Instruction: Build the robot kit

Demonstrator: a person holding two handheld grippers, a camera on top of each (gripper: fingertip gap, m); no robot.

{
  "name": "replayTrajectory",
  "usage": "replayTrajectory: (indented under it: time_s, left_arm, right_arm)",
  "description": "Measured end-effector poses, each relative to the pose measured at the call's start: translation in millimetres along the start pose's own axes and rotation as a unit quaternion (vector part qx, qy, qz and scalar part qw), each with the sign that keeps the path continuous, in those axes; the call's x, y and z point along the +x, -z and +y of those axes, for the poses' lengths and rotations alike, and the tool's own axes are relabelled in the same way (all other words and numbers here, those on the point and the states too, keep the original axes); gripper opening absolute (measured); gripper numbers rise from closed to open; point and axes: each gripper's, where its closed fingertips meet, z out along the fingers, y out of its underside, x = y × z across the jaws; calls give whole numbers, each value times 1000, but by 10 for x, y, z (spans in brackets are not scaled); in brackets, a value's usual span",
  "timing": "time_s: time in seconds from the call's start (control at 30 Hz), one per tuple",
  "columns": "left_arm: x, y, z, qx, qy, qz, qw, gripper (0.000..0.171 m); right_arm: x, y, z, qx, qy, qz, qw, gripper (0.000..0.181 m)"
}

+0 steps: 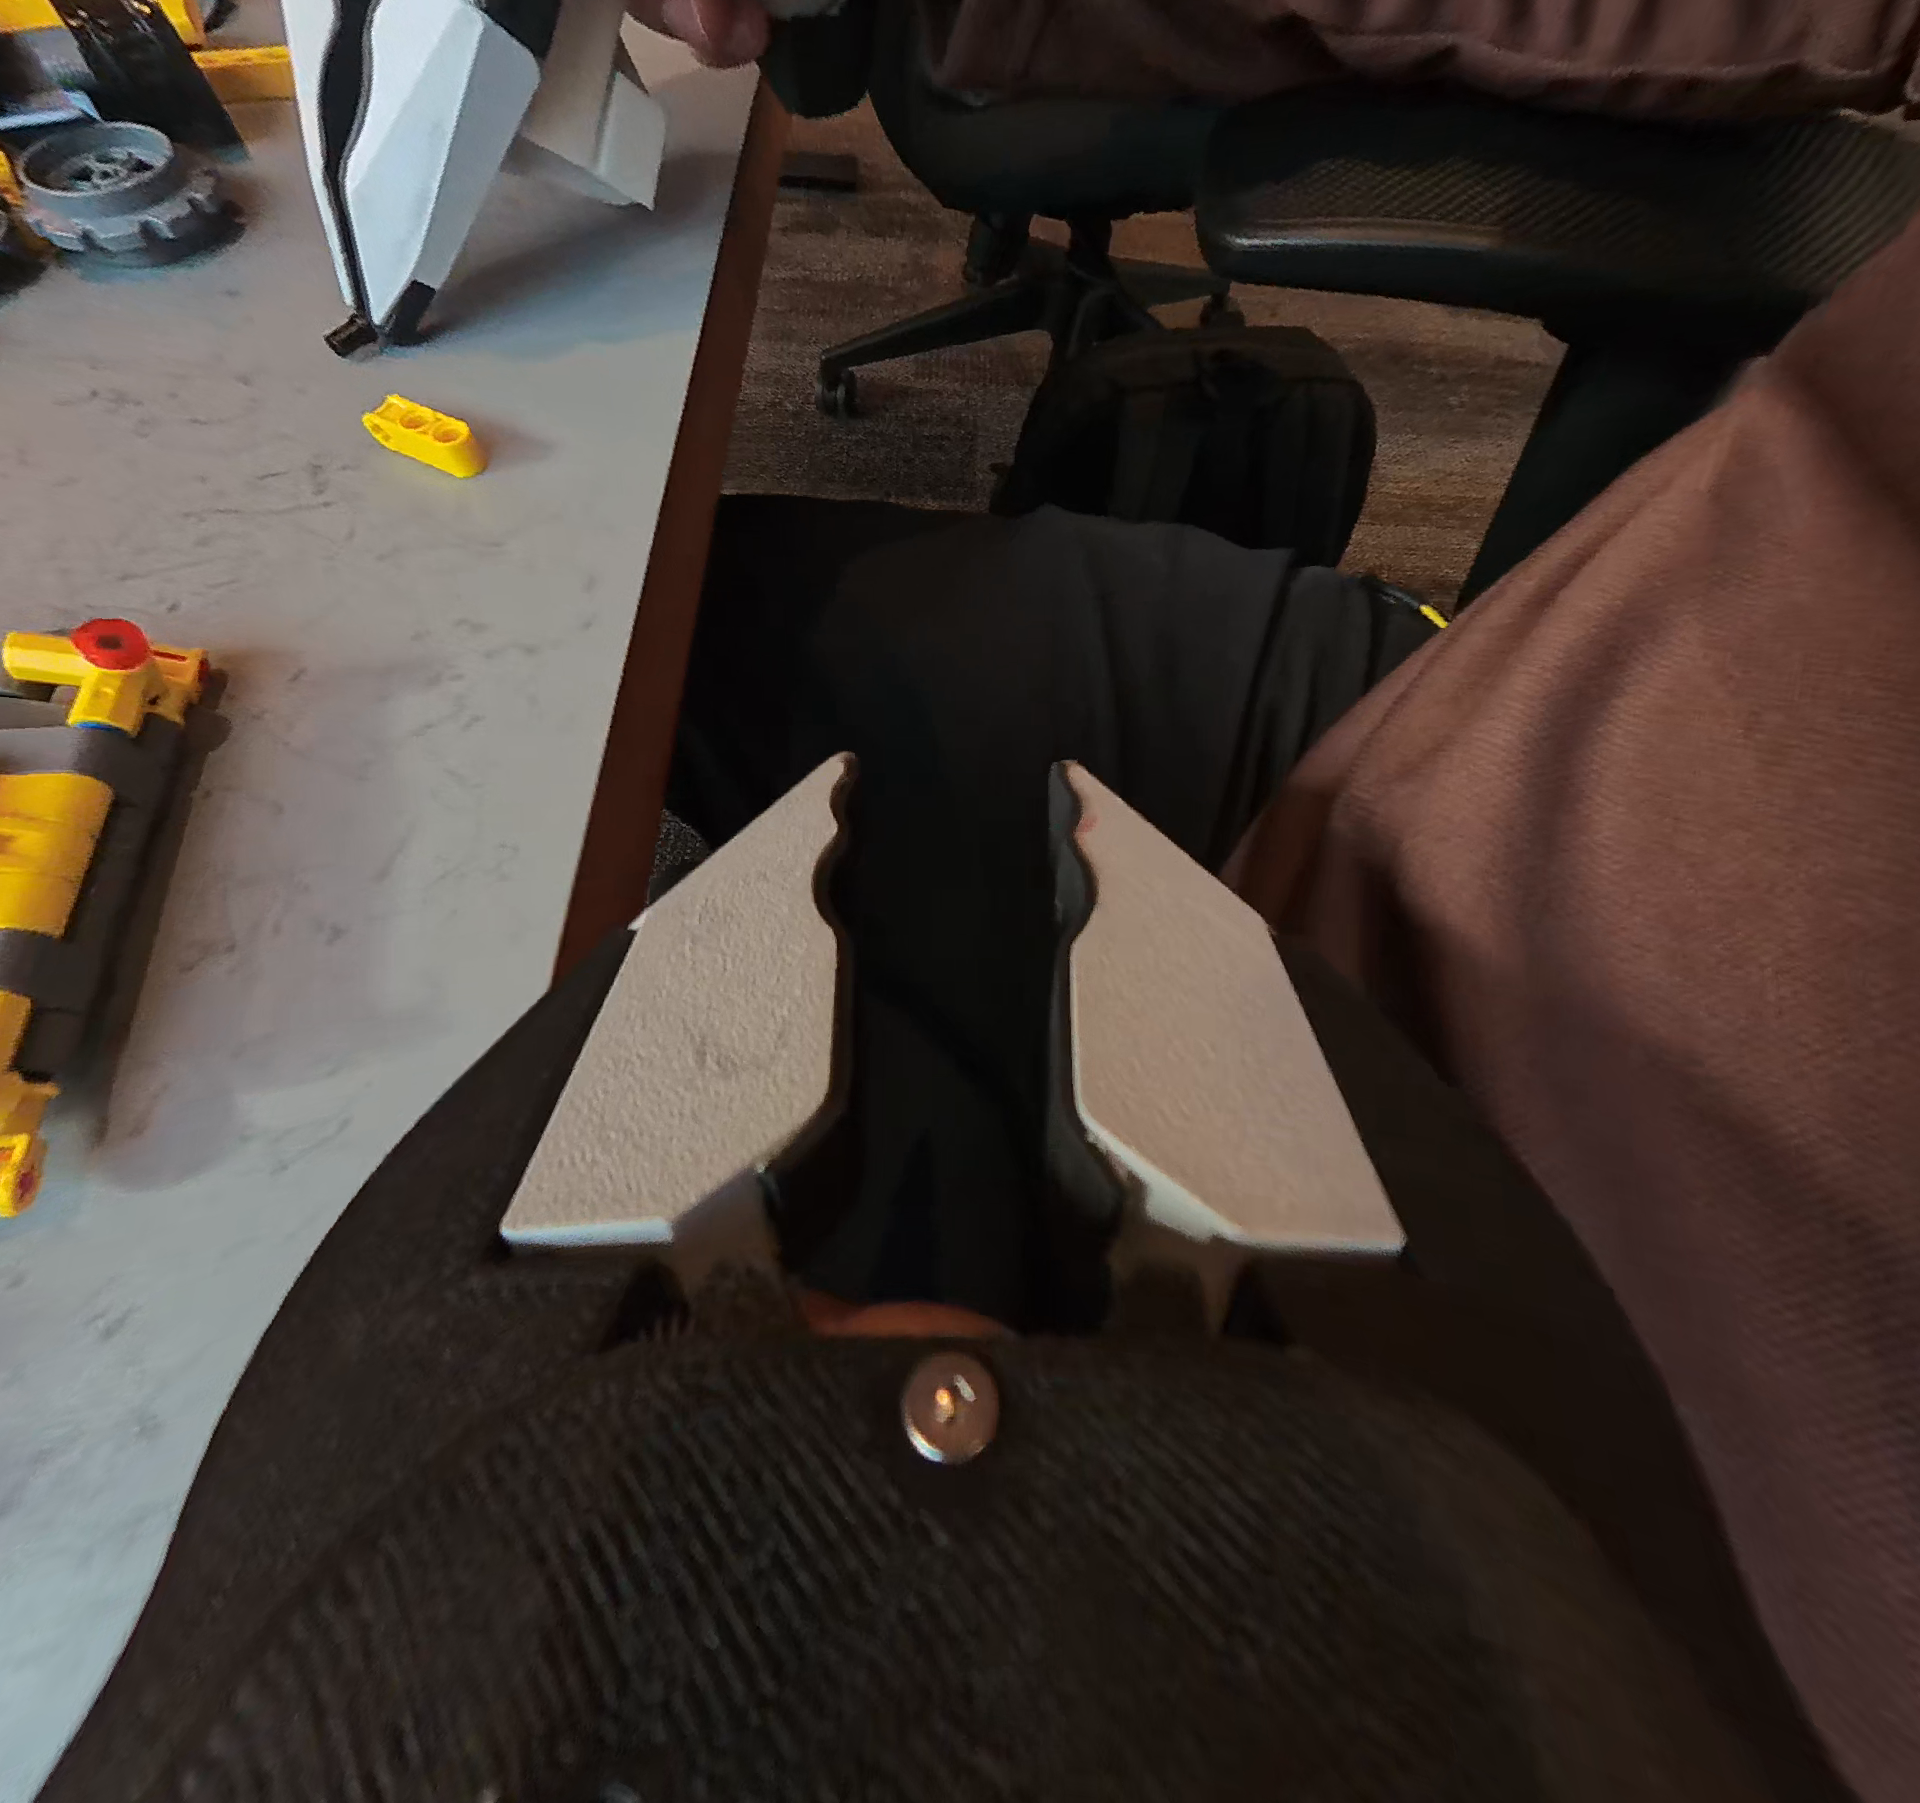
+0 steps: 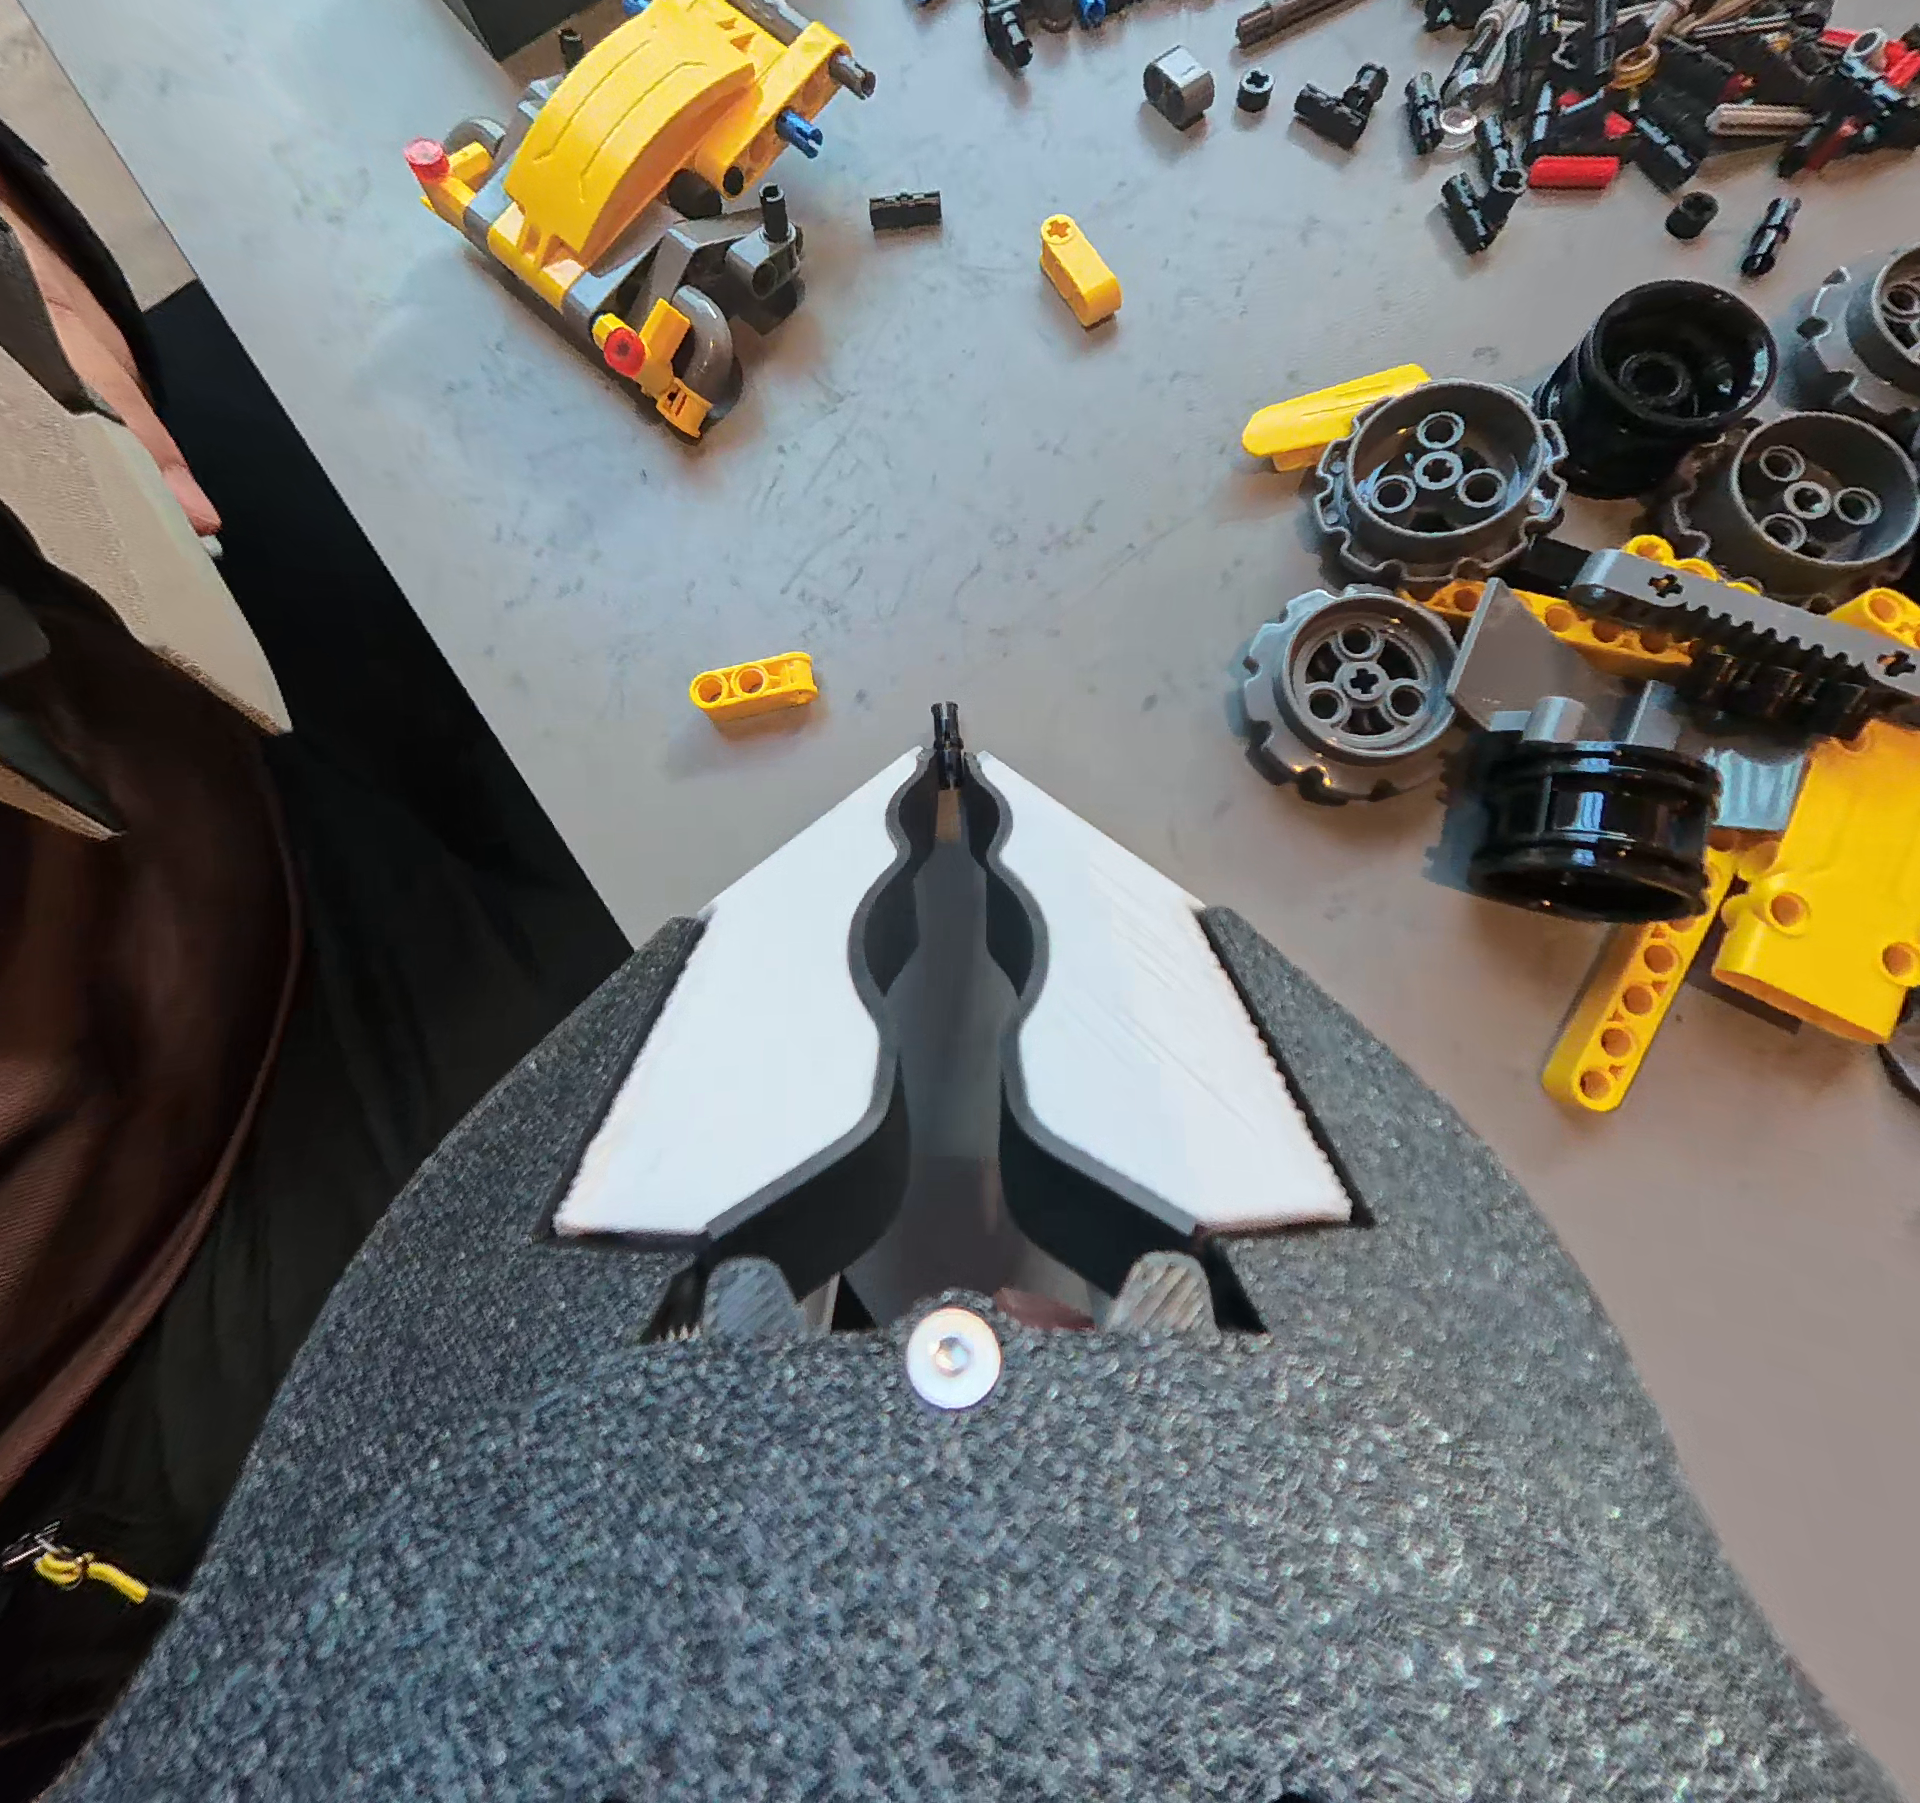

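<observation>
My right gripper [image 2: 945, 761] is shut on a small black pin [image 2: 944, 733]. The pin sticks out past the fingertips, a little above the grey table [image 2: 935, 506]. A short yellow beam with holes [image 2: 750, 683] lies just to the left of it on the table; it also shows in the left wrist view [image 1: 424, 420]. My left gripper [image 1: 951, 766] is open and empty. It is off the table's brown edge [image 1: 675, 506], over dark cloth on a person's lap. The right gripper's white fingers [image 1: 395, 143] show at the top left of the left wrist view.
A yellow and grey part-built model [image 2: 623, 195] lies at the far left. Grey and black wheels [image 2: 1434, 486] and yellow beams lie at the right. A pile of small pins and axles [image 2: 1558, 18] lies at the back. A black office chair [image 1: 1039, 247] and a bag [image 1: 1195, 423] stand on the floor. The tips of one gripper are about 15 centimetres away from the tips of the other.
</observation>
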Motion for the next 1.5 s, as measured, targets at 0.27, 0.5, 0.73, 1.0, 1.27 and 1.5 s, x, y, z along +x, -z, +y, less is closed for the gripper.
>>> replayTrajectory:
  time_s: [0.27, 0.5, 0.73, 1.0, 1.27, 1.5]
  left_arm:
    - [-180, 177, -335, 25, -36, -43, 998, 28]
    - [-787, 191, -632, -17, -148, -146, 978, 26]
    - [-858, -79, -683, -64, -277, -163, 945, 17]
    - [-830, -156, -676, -65, -305, -183, 932, 13]
    - [-890, -170, -743, -34, -261, -217, 940, 2]
    - [-893, -55, -957, 73, -169, -248, 951, 2]
  right_arm:
    - [-200, 152, -196, 46, -1, -46, 998, 1]
    - [-591, 115, -290, 37, 27, -116, 992, 1]
    - [-761, 134, -301, 25, 29, -140, 989, 1]
    - [-794, 173, -288, 39, 14, -157, 987, 1]
    - [-706, 237, -377, 81, -5, -140, 987, 2]
    - [-658, 502, -537, 163, -17, -141, 976, 10]
